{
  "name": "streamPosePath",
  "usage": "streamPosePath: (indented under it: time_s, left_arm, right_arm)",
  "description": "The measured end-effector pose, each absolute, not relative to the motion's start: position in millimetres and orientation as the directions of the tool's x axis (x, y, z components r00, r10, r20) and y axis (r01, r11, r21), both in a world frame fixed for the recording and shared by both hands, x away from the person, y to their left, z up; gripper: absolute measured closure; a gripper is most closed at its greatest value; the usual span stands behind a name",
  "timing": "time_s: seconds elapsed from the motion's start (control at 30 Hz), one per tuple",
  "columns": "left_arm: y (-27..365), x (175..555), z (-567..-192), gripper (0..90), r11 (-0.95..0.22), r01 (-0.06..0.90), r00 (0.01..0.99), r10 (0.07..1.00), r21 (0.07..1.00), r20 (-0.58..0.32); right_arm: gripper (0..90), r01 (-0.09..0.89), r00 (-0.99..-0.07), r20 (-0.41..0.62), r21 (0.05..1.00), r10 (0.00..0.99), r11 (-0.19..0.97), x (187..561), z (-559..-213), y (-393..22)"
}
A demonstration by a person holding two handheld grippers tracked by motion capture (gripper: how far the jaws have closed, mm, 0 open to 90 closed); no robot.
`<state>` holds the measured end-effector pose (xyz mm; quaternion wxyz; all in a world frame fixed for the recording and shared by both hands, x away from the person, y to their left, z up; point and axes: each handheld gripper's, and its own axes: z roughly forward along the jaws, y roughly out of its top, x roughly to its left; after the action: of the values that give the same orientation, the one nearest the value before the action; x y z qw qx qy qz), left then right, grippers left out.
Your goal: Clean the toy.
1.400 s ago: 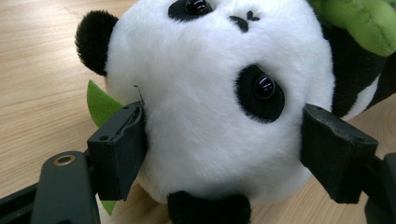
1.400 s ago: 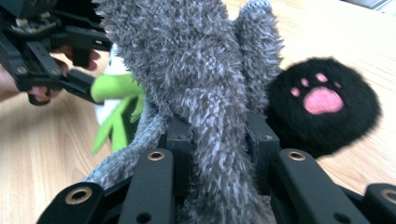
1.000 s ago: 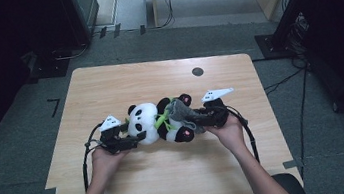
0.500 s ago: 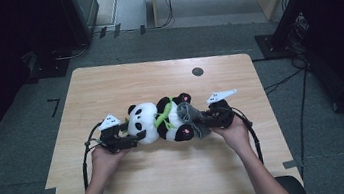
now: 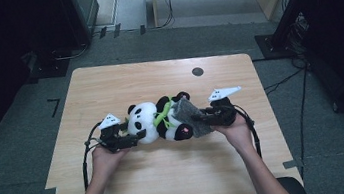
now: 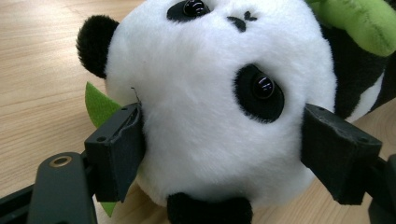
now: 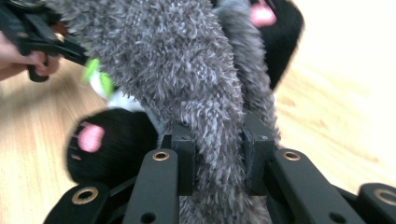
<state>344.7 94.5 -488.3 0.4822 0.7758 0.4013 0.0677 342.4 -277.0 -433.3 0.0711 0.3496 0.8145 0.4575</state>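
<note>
change: right hand-held gripper [image 7: 218, 154] jaws just closing, now pinched on the grey fuzzy cloth [image 7: 196, 79] over the panda's legs, mid-frame in the high view | left hand-held gripper [image 6: 224, 154] wide, clamped on the panda plush [image 6: 210, 102] head | meaning: likely dressing or pulling it | hidden: cloth's shape unclear, right gripper view blurred

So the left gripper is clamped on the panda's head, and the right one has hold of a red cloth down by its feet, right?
Not quite: the cloth is grey and fuzzy, not red, as the right gripper view shows. The rest holds: the left gripper has the panda's head between its jaws, and the right gripper pinches the cloth beside the feet.
</note>
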Motion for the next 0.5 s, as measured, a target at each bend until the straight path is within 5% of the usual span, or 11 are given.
streamPosePath:
  time_s: [0.43, 0.5]
  left_arm:
    - [92.1, 337.3, -489.5, 18.5, -0.228, 0.527, 0.674, 0.699, 0.819, -0.239]
    - [92.5, 336.5, -489.8, 18.2, -0.232, 0.523, 0.677, 0.698, 0.82, -0.233]
  right_arm:
    - [70.8, 0.428, -0.791, 0.158, 0.834, 0.591, 0.349, 349.6, -409.8, -241.1]
    - [63.8, 0.426, -0.795, 0.15, 0.828, 0.588, 0.364, 354.2, -415.4, -232.6]
